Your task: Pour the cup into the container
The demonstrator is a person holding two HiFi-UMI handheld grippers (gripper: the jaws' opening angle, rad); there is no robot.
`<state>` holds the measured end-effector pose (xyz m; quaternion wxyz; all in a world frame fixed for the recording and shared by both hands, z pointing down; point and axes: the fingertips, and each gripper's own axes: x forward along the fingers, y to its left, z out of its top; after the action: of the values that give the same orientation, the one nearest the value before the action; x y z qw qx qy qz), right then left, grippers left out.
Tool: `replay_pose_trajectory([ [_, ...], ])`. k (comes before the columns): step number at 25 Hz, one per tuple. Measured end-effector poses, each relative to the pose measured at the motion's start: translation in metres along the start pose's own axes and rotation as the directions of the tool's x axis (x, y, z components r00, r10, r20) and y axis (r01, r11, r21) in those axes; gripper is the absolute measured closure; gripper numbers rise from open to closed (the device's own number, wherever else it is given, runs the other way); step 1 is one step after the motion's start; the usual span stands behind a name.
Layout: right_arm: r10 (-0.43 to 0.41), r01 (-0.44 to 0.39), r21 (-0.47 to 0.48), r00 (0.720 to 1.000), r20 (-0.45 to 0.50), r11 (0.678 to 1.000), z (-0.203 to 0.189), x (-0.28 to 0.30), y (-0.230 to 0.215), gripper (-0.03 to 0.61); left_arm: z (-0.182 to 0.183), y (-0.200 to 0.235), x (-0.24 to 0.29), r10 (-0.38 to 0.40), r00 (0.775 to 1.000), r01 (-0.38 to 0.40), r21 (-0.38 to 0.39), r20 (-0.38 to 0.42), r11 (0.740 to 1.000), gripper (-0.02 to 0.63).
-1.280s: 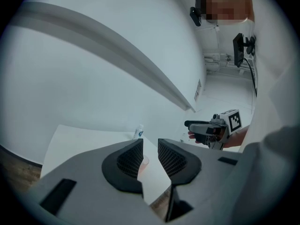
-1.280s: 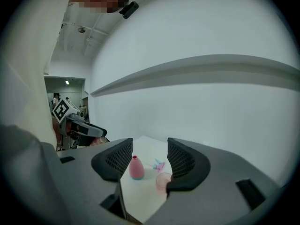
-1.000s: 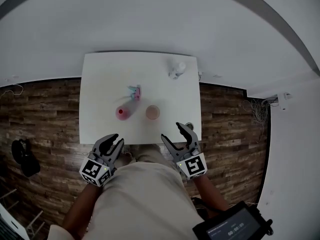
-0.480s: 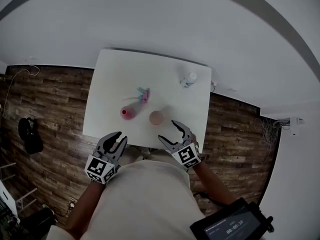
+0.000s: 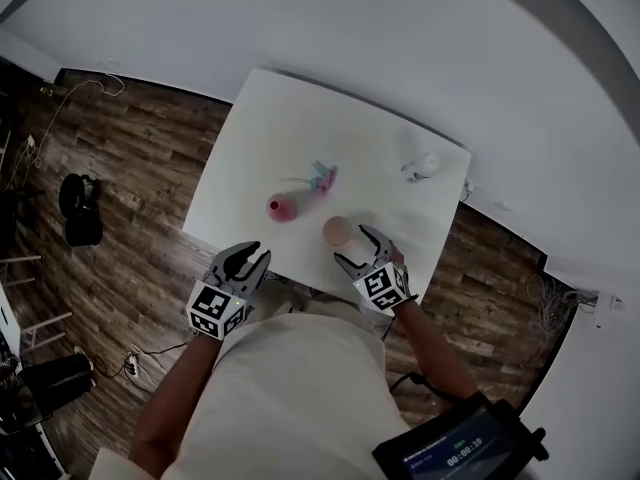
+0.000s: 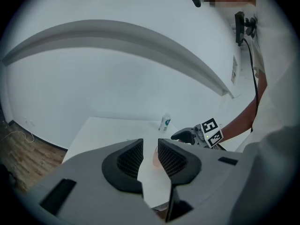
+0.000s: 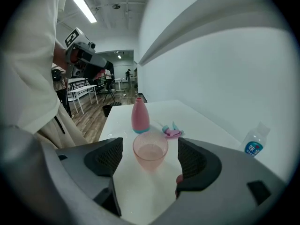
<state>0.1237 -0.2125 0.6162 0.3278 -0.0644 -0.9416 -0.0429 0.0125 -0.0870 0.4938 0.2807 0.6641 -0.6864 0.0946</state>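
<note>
- Framing the upright translucent pink plastic cup [image 7: 150, 150] just ahead: right claw [image 7: 149, 165], released, jaws just opening, not touching.
- Left claw [image 6: 150, 148]: released, empty, farther off.
- Pink bottle-shaped container [image 7: 139, 116]: beyond cup.

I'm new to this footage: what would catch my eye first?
A pink cup near the front edge of the table, untouched between the jaws of the right hand-held gripper, which have just been opening. Behind it stands a pink bottle; a water bottle at the far corner.
</note>
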Motion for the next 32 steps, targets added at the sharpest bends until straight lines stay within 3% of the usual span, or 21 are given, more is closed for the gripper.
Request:
replay_pose_trajectory([
  [5, 0.072, -0.073, -0.014, 0.996, -0.044, 0.997, -0.022, 0.025, 0.0, 0.229, -0.008, 0.002, 0.004, 0.053, 0.998, -0.053, -0.008, -0.02, 0.999, 0.506],
  [8, 0.116, -0.117, -0.012, 0.99, -0.082, 0.993, -0.036, 0.038, 0.0, 0.196, -0.011, 0.006, 0.005, 0.092, 0.995, -0.092, -0.011, -0.028, 0.996, 0.506],
  [14, 0.158, -0.164, -0.06, 0.982, -0.101, 0.985, -0.044, 0.058, 0.001, 0.186, -0.021, 0.015, 0.0, 0.147, 0.988, -0.149, -0.041, -0.048, 0.988, 0.506],
  [19, 0.163, -0.173, -0.093, 0.981, -0.103, 0.981, -0.045, 0.07, 0.005, 0.186, -0.024, 0.029, -0.005, 0.177, 0.982, -0.182, -0.08, -0.059, 0.98, 0.506],
  [32, 0.116, -0.123, -0.076, 0.99, -0.085, 0.99, -0.046, 0.093, 0.004, 0.186, -0.019, 0.043, -0.005, 0.169, 0.982, -0.173, -0.043, -0.083, 0.984, 0.506],
])
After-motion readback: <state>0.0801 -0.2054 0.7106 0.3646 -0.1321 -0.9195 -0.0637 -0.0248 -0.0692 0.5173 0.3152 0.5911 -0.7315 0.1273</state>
